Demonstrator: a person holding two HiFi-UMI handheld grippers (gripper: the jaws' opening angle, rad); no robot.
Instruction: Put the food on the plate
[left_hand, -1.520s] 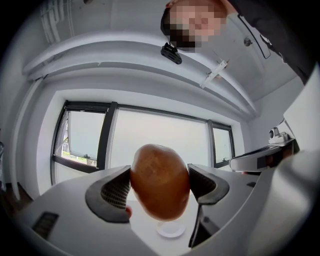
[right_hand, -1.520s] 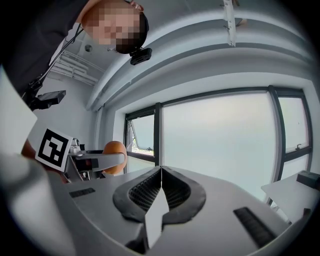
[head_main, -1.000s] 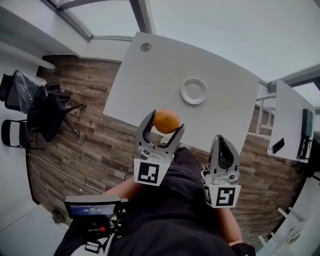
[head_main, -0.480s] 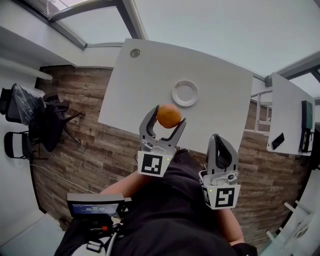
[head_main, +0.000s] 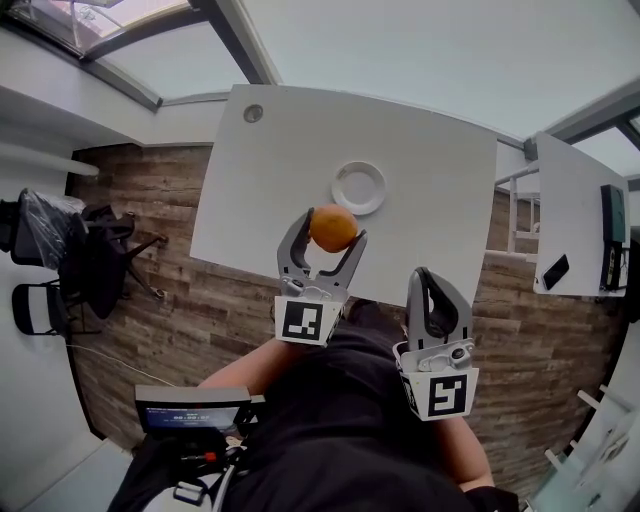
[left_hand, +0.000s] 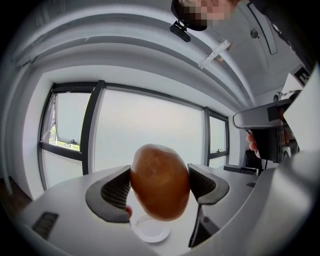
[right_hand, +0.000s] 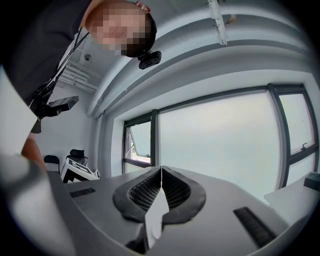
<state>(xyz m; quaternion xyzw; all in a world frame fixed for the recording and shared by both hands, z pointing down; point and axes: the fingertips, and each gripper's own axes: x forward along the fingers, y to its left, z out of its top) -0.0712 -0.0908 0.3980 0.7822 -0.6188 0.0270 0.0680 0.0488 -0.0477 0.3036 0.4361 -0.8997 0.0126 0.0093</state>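
My left gripper (head_main: 328, 236) is shut on a round brown-orange bread roll (head_main: 333, 227), held in the air over the near edge of the white table (head_main: 430, 240). In the left gripper view the roll (left_hand: 160, 181) fills the gap between the jaws of the left gripper (left_hand: 159, 186), with the small white plate (left_hand: 149, 229) low behind it. The plate (head_main: 359, 188) lies bare at the table's middle, just beyond the roll. My right gripper (head_main: 428, 292) hangs to the right, off the table, jaws pressed together on nothing; the right gripper (right_hand: 161, 192) shows the same.
A round grommet (head_main: 253, 114) sits in the table's far left corner. A second white desk (head_main: 575, 215) with a monitor (head_main: 612, 213) stands at the right. Office chairs (head_main: 75, 255) stand on the wood floor at the left. A tablet (head_main: 190, 416) hangs at my waist.
The left gripper with the roll has moved forward, closer to the plate. The right gripper has barely shifted.
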